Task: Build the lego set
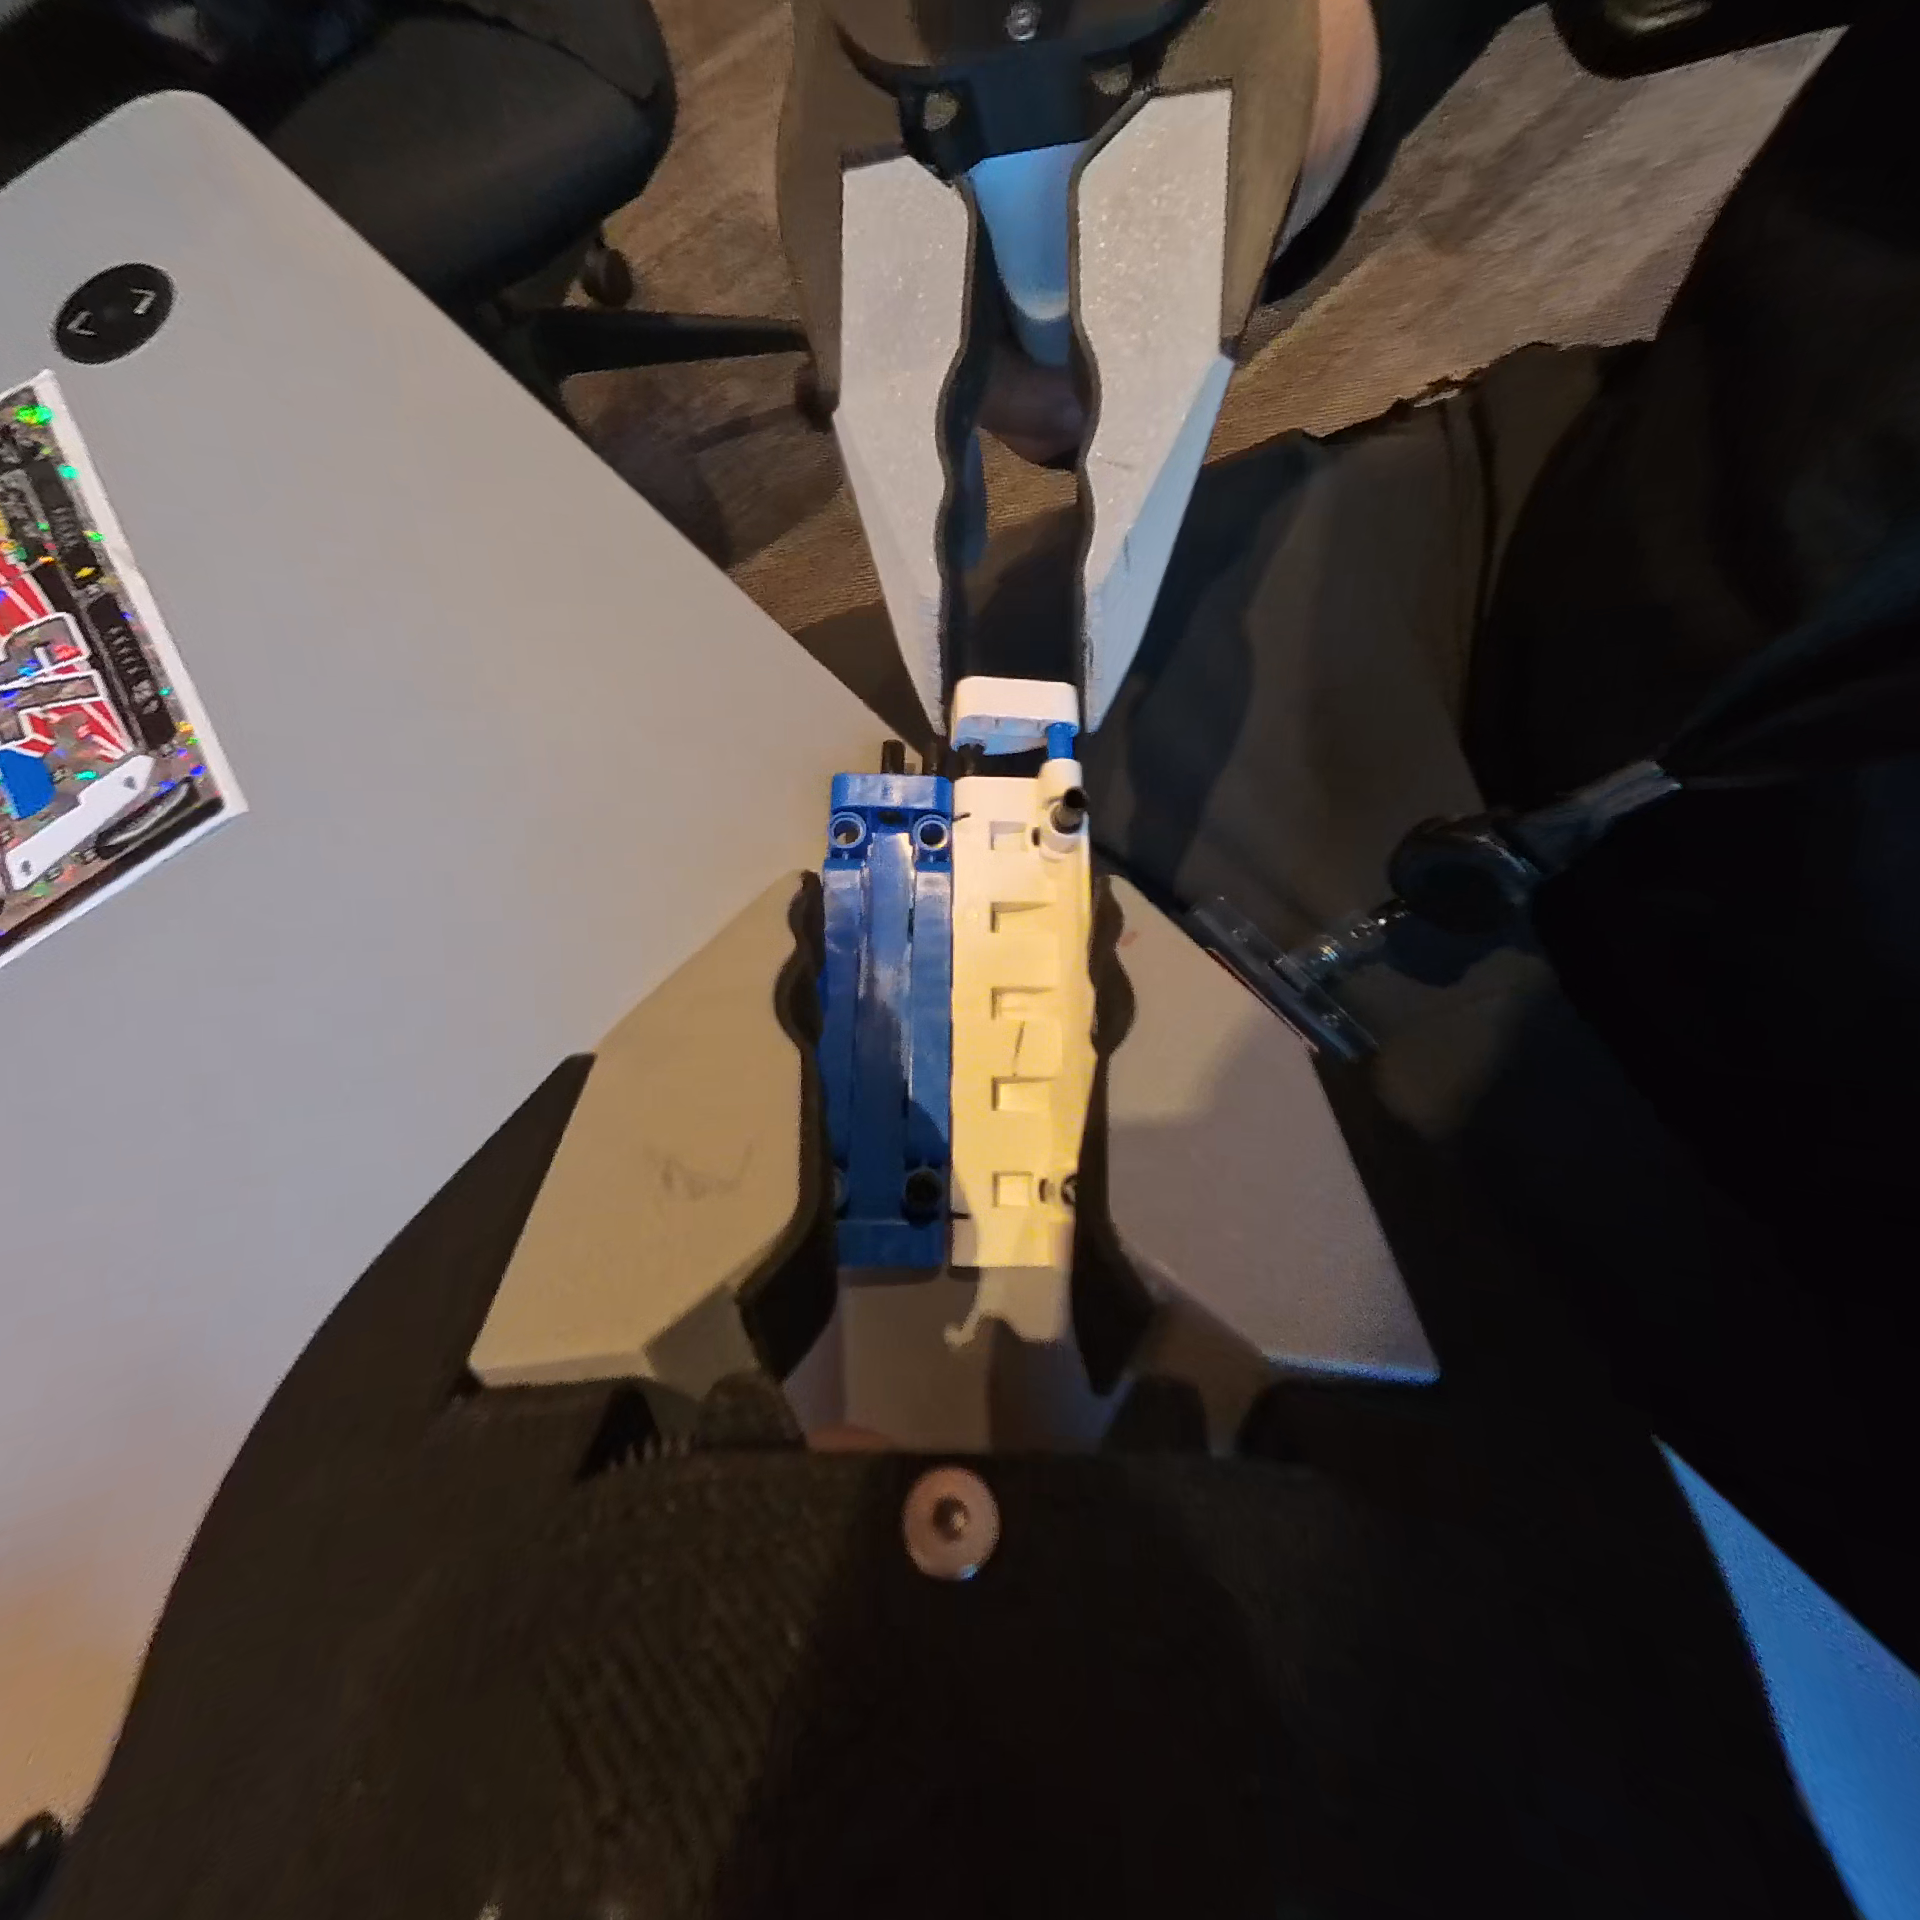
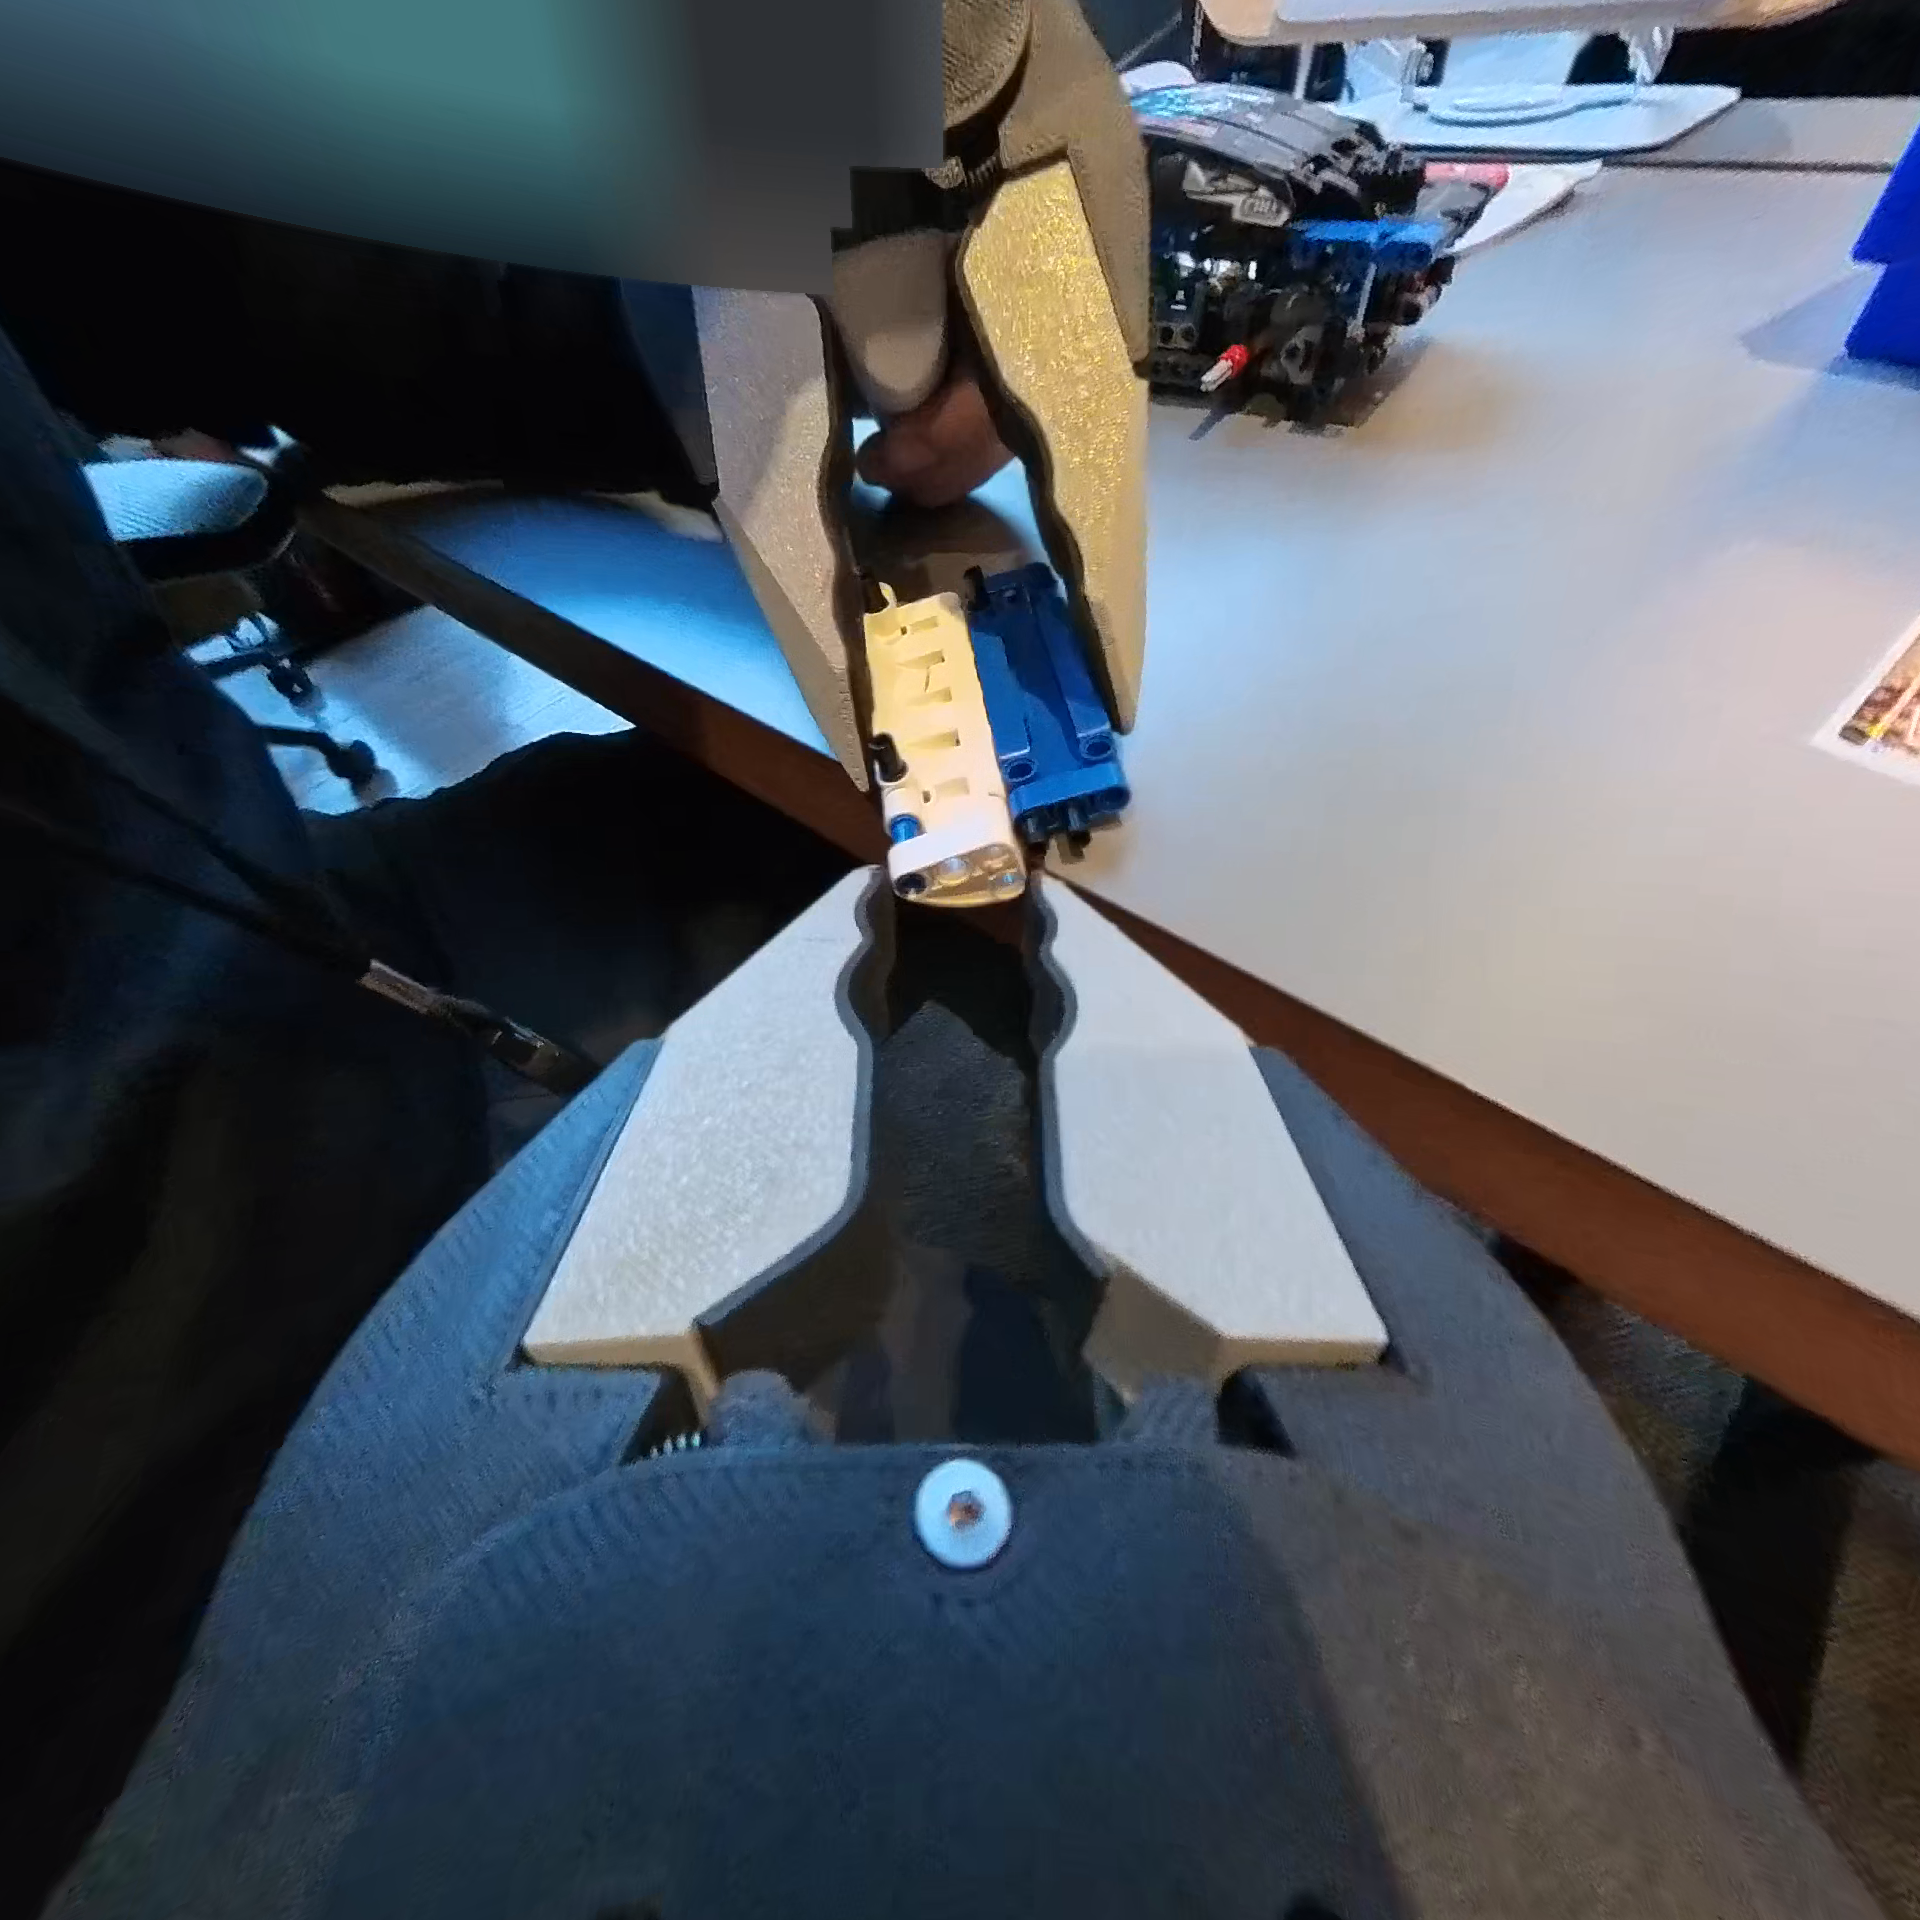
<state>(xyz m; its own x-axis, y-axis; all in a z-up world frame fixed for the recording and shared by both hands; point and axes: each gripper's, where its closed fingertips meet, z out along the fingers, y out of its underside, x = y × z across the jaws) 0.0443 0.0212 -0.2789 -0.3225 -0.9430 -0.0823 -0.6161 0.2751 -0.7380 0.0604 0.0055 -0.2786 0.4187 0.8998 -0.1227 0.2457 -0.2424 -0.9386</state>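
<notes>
Blue-and-white lego piece (image 1: 956,1029) clamped in left gripper (image 1: 951,904) jaws, right gripper (image 2: 956,914) jaws parted at its white end

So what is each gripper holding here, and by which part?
The left gripper clamps the blue-and-white lego sub-assembly by its long sides. The right gripper is open at the assembly's white end, gripping nothing.

grey table (image 2: 1455,727) | on it: dark lego model (image 2: 1288,270), printed sheet (image 1: 94,665), perhaps blue box (image 2: 1886,249)
</notes>
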